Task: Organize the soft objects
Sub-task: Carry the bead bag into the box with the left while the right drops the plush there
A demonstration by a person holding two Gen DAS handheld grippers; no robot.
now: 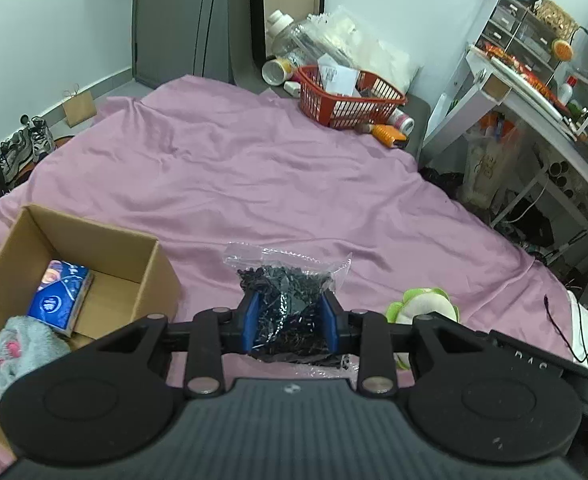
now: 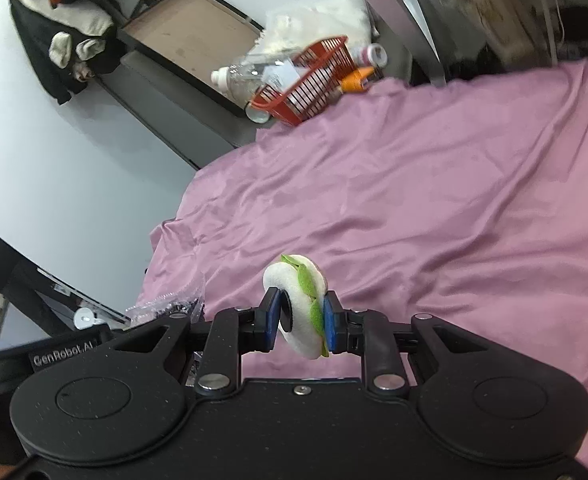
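Observation:
My left gripper is shut on a clear plastic bag of small black pieces, held above the pink bedspread just right of an open cardboard box. Inside the box lie a blue tissue pack and a grey fuzzy sock. My right gripper is shut on a white and green plush toy, lifted over the bed; the same toy shows at the left gripper's right side. The bag's edge peeks in at the left of the right wrist view.
A red plastic basket with papers, bottles and an orange item sits at the bed's far corner. A cluttered white desk stands to the right, shoes on the floor to the left. The pink bedspread stretches wide between.

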